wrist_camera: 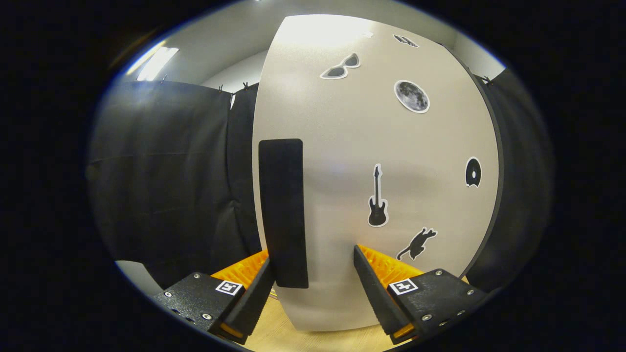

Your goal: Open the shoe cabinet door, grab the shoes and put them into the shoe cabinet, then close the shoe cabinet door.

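Observation:
The shoe cabinet door [381, 146] is a pale grey panel right ahead of me, dotted with black stickers: sunglasses, a moon, a guitar, a cat. A tall black handle strip [282, 210] runs down its left side. My gripper [313, 256] is open, close to the door. The handle's lower end sits just inside the left finger [254, 293], with a wide gap to the right finger [374, 293]. Neither finger visibly presses on the handle. No shoes are seen.
Black cloth walls [161, 171] hang to the left and right of the cabinet. A light wooden surface [279, 335] lies below the fingers. A white ceiling with a bright light panel [156, 63] is above.

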Available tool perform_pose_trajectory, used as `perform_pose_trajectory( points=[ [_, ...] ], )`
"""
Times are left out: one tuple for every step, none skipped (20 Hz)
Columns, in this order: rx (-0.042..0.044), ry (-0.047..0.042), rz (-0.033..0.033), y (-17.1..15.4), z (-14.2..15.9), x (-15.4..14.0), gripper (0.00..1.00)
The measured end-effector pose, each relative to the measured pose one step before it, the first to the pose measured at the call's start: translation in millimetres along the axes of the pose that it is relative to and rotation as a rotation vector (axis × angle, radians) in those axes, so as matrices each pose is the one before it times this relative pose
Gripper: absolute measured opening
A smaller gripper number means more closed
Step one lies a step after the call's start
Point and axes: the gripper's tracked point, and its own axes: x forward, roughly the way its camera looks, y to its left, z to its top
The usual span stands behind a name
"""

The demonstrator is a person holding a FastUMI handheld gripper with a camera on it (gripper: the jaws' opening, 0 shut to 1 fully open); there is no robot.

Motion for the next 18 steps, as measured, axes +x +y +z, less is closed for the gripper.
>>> perform_pose_trajectory(
  points=[
    [-0.00135, -0.00655, -0.01907, 2.43, 1.93, 7.33, 0.94],
    [-0.00022, -0.00636, -0.02185, -1.5, 1.6, 2.24, 0.94],
    [0.00509, -0.00513, -0.02273, 1.34, 0.02, 2.34, 0.95],
    [0.00319, -0.00384, -0.02101, 0.78, 0.12, 2.55, 0.95],
    [-0.00361, -0.00607, -0.01862, 0.64, 0.45, 3.05, 0.95],
    [0.00156, -0.00172, -0.01974, 0.21, -1.39, 5.22, 0.95],
    [-0.00236, -0.00409, -0.01714, 0.52, -0.53, 3.52, 0.95],
    [0.00126, -0.00262, -0.01648, 1.63, 1.6, 4.39, 0.95],
    [0.00019, -0.00315, -0.01294, 0.66, -0.01, 2.52, 0.95],
    [-0.00565, -0.00181, -0.01118, -0.47, 0.18, 2.48, 0.95],
    [-0.00379, 0.00173, -0.0086, 1.36, 0.02, 1.18, 0.96],
    [-0.0073, 0.00288, -0.00588, 1.19, -0.69, 0.59, 0.96],
    [-0.00358, 0.00115, -0.00734, 0.16, 0.22, 1.05, 0.96],
    [-0.00586, 0.00394, -0.00515, 0.2, -0.77, 1.13, 0.96],
    [-0.00274, -0.00005, -0.00575, 0.77, -0.09, 1.08, 0.96],
    [-0.00077, 0.00245, -0.00482, 0.23, -0.23, 1.57, 0.97],
    [-0.00055, -0.00231, -0.00578, -0.13, 0.37, 0.77, 0.97],
    [0.00343, 0.00238, -0.00684, -0.32, -1.27, 0.19, 0.97]
  ],
)
